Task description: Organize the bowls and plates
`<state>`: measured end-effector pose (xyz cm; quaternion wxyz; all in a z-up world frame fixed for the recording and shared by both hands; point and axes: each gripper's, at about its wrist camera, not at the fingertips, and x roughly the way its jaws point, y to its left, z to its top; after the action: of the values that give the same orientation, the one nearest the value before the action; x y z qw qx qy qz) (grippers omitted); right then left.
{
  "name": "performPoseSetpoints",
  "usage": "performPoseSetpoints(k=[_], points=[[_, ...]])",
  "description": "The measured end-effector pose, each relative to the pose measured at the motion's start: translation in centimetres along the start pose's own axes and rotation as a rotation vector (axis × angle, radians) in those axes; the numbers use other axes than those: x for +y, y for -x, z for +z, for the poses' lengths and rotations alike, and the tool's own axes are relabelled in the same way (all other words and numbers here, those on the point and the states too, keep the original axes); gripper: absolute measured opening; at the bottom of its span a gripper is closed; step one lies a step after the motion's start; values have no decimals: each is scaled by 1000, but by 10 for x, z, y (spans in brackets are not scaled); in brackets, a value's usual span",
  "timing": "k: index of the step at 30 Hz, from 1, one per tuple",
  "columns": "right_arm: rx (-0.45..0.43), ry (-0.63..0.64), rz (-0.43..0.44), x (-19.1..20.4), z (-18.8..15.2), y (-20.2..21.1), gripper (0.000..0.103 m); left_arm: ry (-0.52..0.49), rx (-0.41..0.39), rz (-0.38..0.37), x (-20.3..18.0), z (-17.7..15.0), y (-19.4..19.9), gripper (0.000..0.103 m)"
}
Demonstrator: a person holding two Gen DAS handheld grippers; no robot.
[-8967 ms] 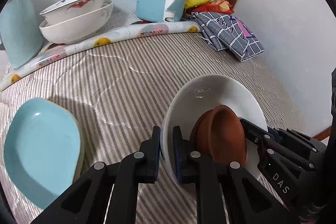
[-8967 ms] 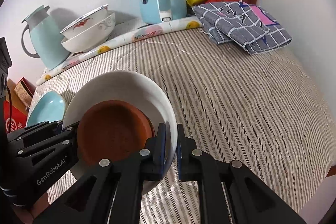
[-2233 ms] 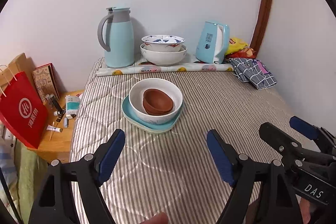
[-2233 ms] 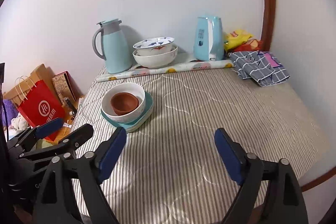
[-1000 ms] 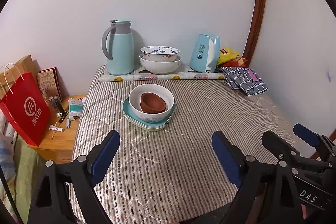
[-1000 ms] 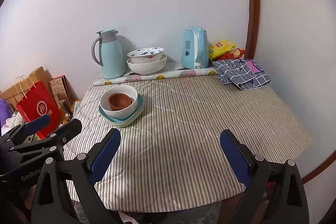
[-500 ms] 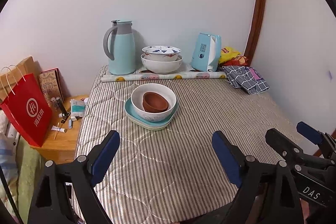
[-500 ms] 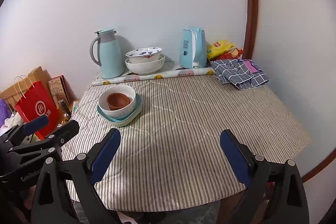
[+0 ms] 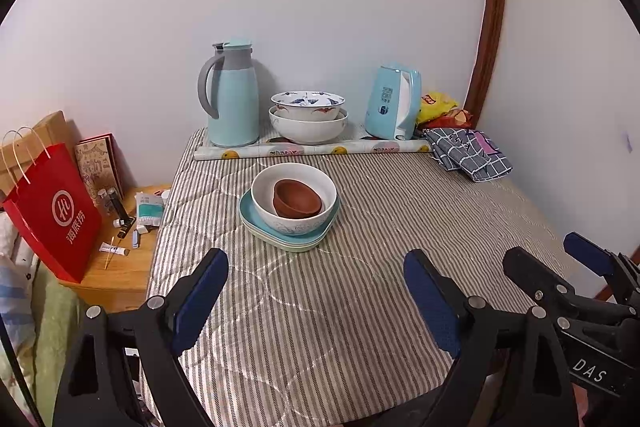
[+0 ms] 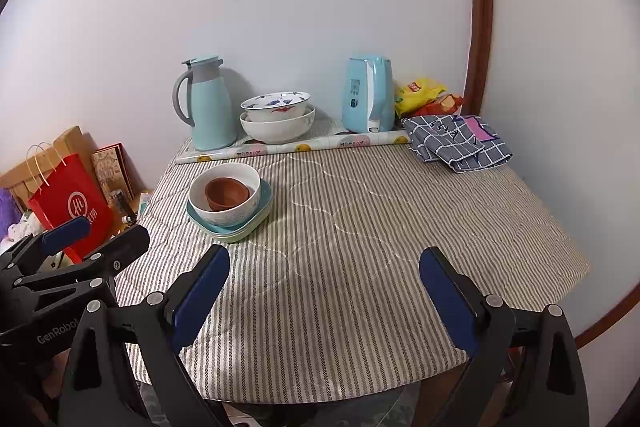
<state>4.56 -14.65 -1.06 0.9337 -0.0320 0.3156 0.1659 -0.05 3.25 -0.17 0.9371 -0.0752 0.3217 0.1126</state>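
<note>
A brown bowl [image 9: 297, 198] sits inside a white bowl [image 9: 276, 215], which rests on light blue plates [image 9: 288, 241] in the middle of the striped table [image 9: 360, 307]. The same stack shows in the right wrist view: brown bowl [image 10: 226, 191], white bowl [image 10: 228, 215], plates [image 10: 240, 230]. Two more nested patterned bowls [image 9: 307, 117] [image 10: 277, 117] stand at the back by the wall. My left gripper [image 9: 316, 291] hangs open over the table's near edge, well back from the stack. My right gripper [image 10: 325, 287] is open too, nothing between its fingers.
At the back stand a light blue thermos [image 9: 232, 95], a blue kettle [image 9: 394, 103], snack bags [image 9: 438, 105] and a rolled sheet [image 9: 312, 149]. A folded checked cloth [image 9: 468, 153] lies at the right. A red paper bag [image 9: 56, 215] and a low wooden stand [image 9: 120, 267] are left of the table.
Over the last second nothing has visibly moved. Nine seconds ago both grippers were shut on the white bowl's rim; now the bowl sits on the plates and both grippers are open and drawn back.
</note>
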Motion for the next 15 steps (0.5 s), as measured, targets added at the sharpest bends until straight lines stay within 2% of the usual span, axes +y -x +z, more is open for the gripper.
performPoseSetpoints(k=[15], points=[[-2,7,-1,0,0,1,95,-1,0,10,1,-1,0,89]])
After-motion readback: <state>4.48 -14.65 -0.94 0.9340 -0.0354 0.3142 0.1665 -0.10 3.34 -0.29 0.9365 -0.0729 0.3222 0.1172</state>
